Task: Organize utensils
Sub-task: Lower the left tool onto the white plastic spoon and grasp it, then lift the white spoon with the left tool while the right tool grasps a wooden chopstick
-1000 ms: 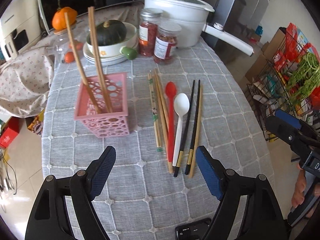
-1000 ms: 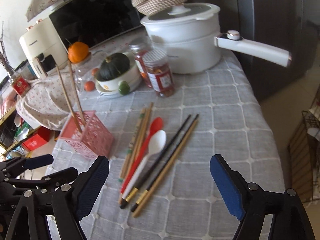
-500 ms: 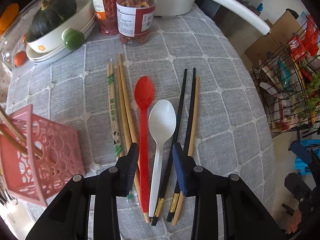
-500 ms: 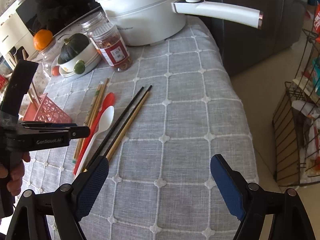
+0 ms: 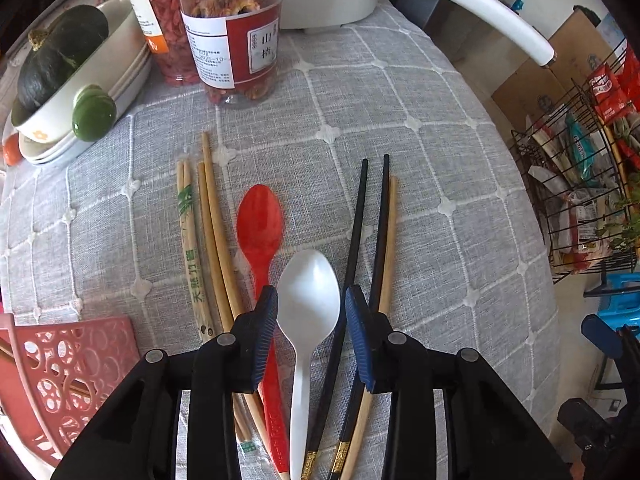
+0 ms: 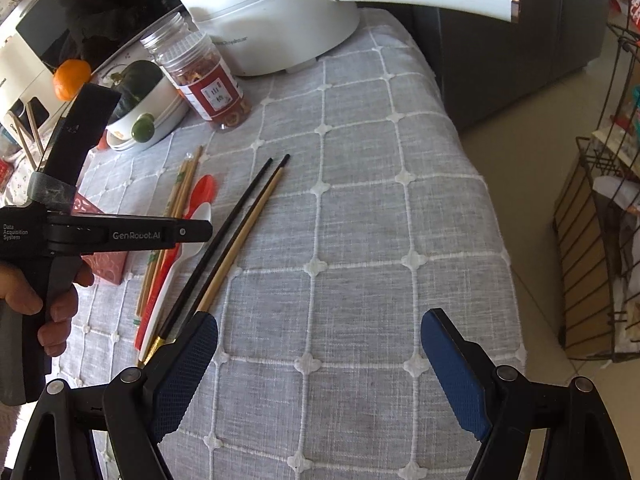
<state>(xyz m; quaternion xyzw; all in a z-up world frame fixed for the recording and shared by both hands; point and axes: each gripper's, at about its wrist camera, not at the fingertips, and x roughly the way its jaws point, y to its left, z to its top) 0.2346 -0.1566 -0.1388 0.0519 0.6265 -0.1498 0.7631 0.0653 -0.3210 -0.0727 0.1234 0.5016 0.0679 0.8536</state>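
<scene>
Utensils lie side by side on the grey tablecloth: bamboo chopsticks (image 5: pixel 212 240), a red spoon (image 5: pixel 260 232), a white spoon (image 5: pixel 308 300) and black chopsticks (image 5: pixel 356 248) beside a tan one. My left gripper (image 5: pixel 310 300) is low over them, its jaws narrowed on either side of the white spoon's bowl, not closed on it. A pink perforated holder (image 5: pixel 72 368) stands at lower left. My right gripper (image 6: pixel 320 336) is wide open and empty above the cloth, right of the utensils (image 6: pixel 224 240). The left gripper also shows in the right wrist view (image 6: pixel 196 232).
Two jars (image 5: pixel 228 32), a bowl with a dark squash (image 5: pixel 60 60) and a white pot with a long handle (image 5: pixel 472 0) stand at the back. The table's right edge drops off to a wire rack (image 5: pixel 592 184) with packets.
My left gripper moved forward and down to the utensils, and its jaws narrowed from wide open to straddle the white spoon. The right gripper shifted right and stayed open.
</scene>
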